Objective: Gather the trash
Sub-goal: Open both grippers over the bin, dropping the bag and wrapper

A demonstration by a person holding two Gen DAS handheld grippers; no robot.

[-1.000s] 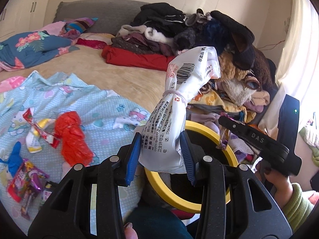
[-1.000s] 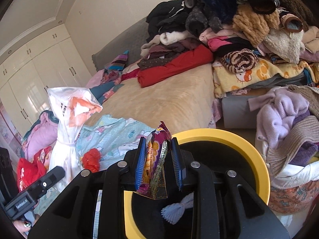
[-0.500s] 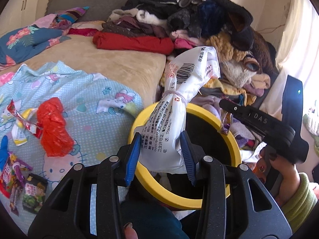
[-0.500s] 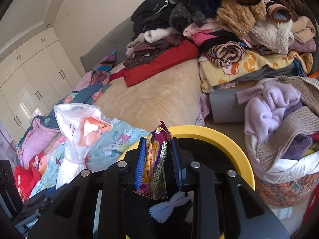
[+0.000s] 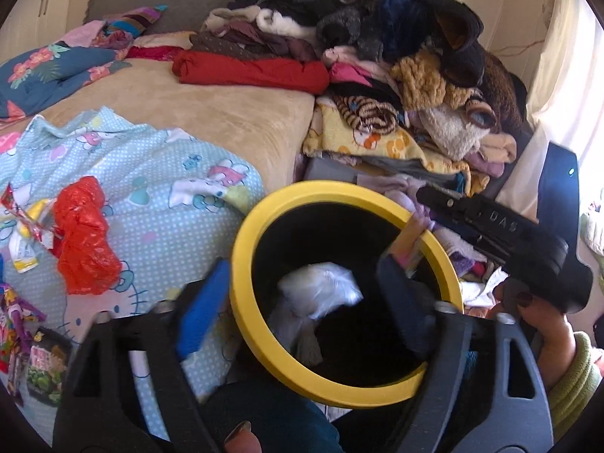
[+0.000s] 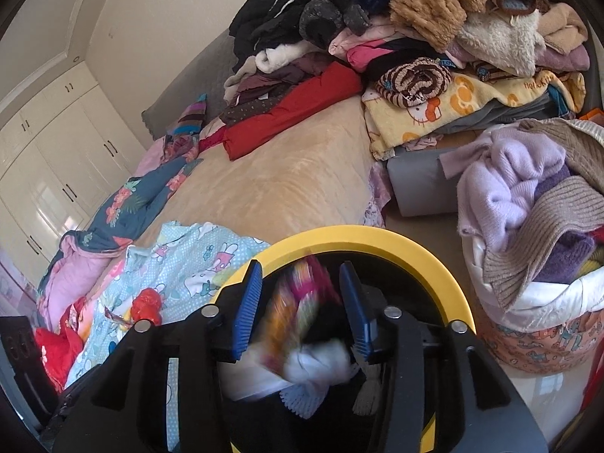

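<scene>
The left tongs (image 5: 298, 302) are wide open over the bin (image 5: 241, 264), a black bin with a yellow rim. Their jaws have just been opening, and nothing is between them. The white bag (image 5: 321, 290) is loose inside the bin, a bit blurry, at about 6 o'clock from the far rim.

The right tongs (image 6: 302, 309) are partly open over the same bin (image 6: 377, 236). Their jaws have just been opening too. The colorful wrapper (image 6: 298, 302) is between the blue pads (image 6: 247, 309) but looks blurry and free, not pinched. White stuff lies under it in the bin.

More trash is on the blue cartoon blanket (image 5: 162, 188) on the bed, at 9 o'clock from the bin: a red crumpled bag (image 5: 83, 241), a candy wrapper (image 5: 22, 222) just beside it, and snack packets (image 5: 41, 362) lower down at 8 o'clock.

A big pile of clothes (image 5: 377, 56) sits at 12 o'clock. A basket of sweaters (image 6: 536, 226) is at 3 o'clock in the right view.
</scene>
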